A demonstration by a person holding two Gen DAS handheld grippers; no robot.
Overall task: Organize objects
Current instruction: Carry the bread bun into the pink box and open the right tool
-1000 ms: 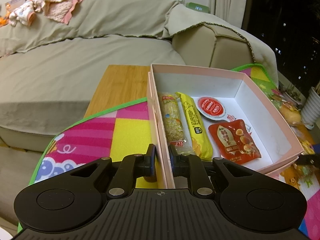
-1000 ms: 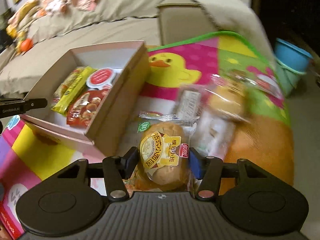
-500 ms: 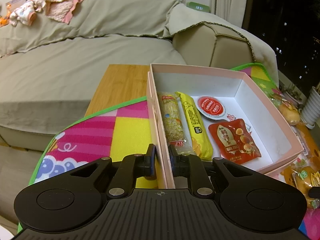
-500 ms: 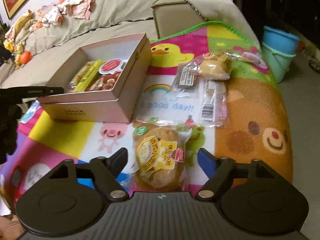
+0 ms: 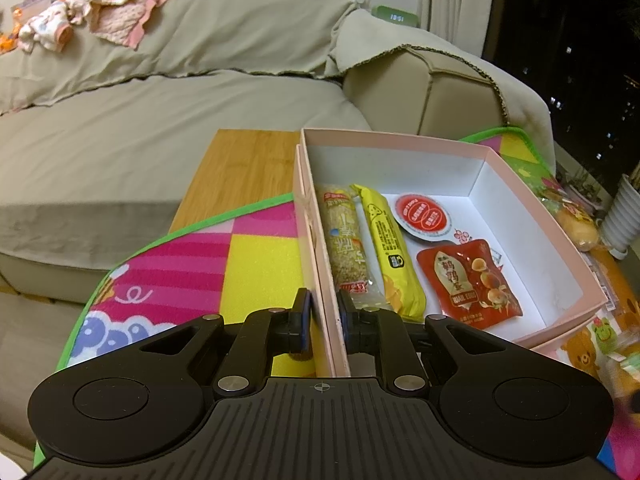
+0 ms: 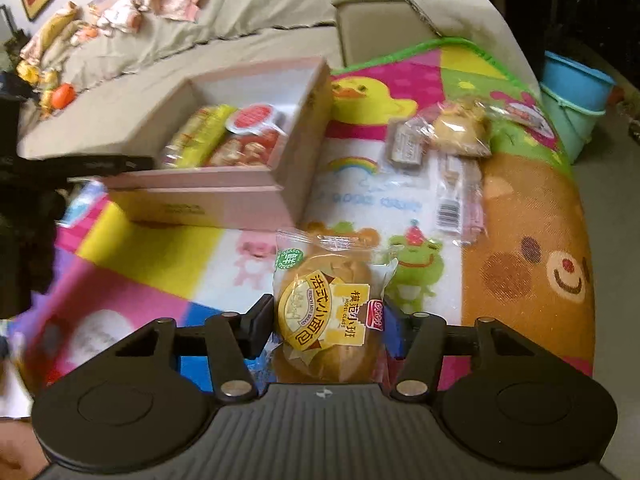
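Change since 0.5 s ago: the right gripper point(image 6: 326, 326), seen spread wide around the bread packet point(image 6: 328, 312), has been narrowed until both fingers press the wrapper; the left gripper point(image 5: 322, 322) has been kept where it was.
Right gripper: closed onto the bread packet, 1 finger at each side.
Left gripper: nearly closed, the near wall of the pink box point(image 5: 320, 264) pinched between its 2 fingers.
Bread packet, place: held over the play mat point(image 6: 520, 248), near the box's front corner, apart from it.
Bread packet, axis: the long axis is laid along the fingers, the clear crimped end pointed away from the camera; the yellow label is turned sideways.
Pink box, contents: 4 snacks are held in it: a long cereal bar point(image 5: 346, 244) against the left wall, a yellow bar point(image 5: 390, 248) touching it, a round red-lidded cup point(image 5: 424, 216) farther back, and a red quail-egg pouch point(image 5: 468, 284) nearer; the right part of the floor is left bare.
Mat, other items: a second bun packet point(image 6: 460, 130) and flat clear wrappers point(image 6: 456, 196) are seen beyond, to the right of the box.
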